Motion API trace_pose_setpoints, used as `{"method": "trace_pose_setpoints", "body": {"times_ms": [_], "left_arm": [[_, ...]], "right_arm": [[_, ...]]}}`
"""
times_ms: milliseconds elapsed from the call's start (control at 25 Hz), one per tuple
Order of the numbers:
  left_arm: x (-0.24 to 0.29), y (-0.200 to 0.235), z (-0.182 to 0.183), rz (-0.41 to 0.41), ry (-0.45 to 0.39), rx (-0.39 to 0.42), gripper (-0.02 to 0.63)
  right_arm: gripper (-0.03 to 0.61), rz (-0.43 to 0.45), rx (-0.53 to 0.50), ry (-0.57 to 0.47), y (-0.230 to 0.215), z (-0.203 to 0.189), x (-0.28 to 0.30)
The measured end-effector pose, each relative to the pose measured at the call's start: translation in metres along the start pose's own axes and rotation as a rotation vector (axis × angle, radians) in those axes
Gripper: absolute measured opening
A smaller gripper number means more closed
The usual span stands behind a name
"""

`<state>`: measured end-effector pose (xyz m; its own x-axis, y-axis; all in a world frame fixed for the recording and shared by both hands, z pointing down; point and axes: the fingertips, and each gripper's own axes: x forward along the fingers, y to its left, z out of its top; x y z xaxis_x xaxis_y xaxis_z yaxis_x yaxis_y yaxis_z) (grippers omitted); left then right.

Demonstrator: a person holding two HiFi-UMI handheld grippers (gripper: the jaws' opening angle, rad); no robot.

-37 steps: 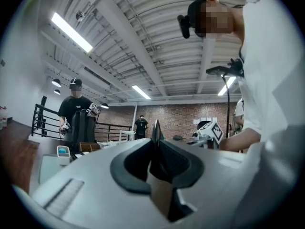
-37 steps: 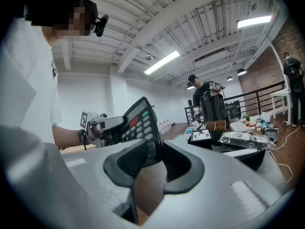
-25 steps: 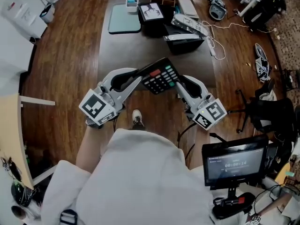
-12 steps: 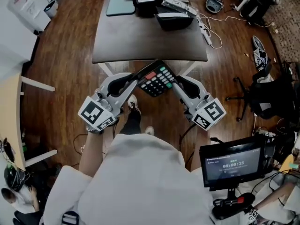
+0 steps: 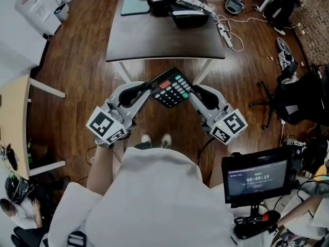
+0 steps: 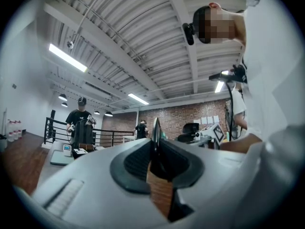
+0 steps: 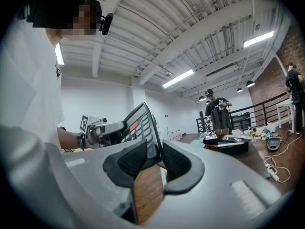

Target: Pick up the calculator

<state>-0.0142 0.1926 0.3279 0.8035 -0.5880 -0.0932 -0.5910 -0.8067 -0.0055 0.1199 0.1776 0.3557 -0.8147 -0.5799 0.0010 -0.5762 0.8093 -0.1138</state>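
Note:
The black calculator (image 5: 172, 88), with red, green and white keys, hangs in the air in front of the person, off the dark table (image 5: 164, 35). My left gripper (image 5: 150, 85) is shut on its left edge; in the left gripper view the calculator (image 6: 155, 130) shows edge-on as a thin blade between the pads of the left gripper (image 6: 156, 149). My right gripper (image 5: 190, 92) is shut on its right corner. In the right gripper view the calculator (image 7: 139, 125) faces the camera, keys up, pinched by the right gripper (image 7: 153, 151).
The table stands beyond the calculator, with a teal mat (image 5: 134, 5) and a black box (image 5: 190, 18) at its far end. A cable (image 5: 226, 35) lies on the wood floor at right, near an office chair (image 5: 295, 102). A monitor (image 5: 257, 178) stands at the lower right.
Both grippers and the calculator between them have drawn back from the table, which now lies farther up the head view. The grips look the same.

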Motion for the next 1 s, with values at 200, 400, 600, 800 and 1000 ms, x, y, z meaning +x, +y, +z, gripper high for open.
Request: {"method": "trace_pose_setpoints", "body": {"times_ms": [200,400,600,800,1000], "left_arm": [[-0.008,0.006,0.009,-0.006,-0.006,0.021,0.060],[-0.023,0.016,0.009,-0.007,0.003,0.015,0.061],[-0.021,0.024,0.011,-0.022,-0.004,0.021,0.060],[-0.014,0.051,0.009,-0.031,-0.010,0.013,0.060],[-0.014,0.055,0.011,-0.033,-0.015,0.016,0.060]], "right_arm": [[0.103,-0.009,-0.010,-0.016,0.007,0.008,0.009],[0.103,-0.008,-0.002,-0.001,0.020,0.001,0.022],[0.101,-0.019,0.007,0.000,0.016,0.004,0.030],[0.101,-0.025,-0.012,0.012,0.001,0.007,0.052],[0.100,-0.034,-0.021,0.015,0.001,0.009,0.056]]}}
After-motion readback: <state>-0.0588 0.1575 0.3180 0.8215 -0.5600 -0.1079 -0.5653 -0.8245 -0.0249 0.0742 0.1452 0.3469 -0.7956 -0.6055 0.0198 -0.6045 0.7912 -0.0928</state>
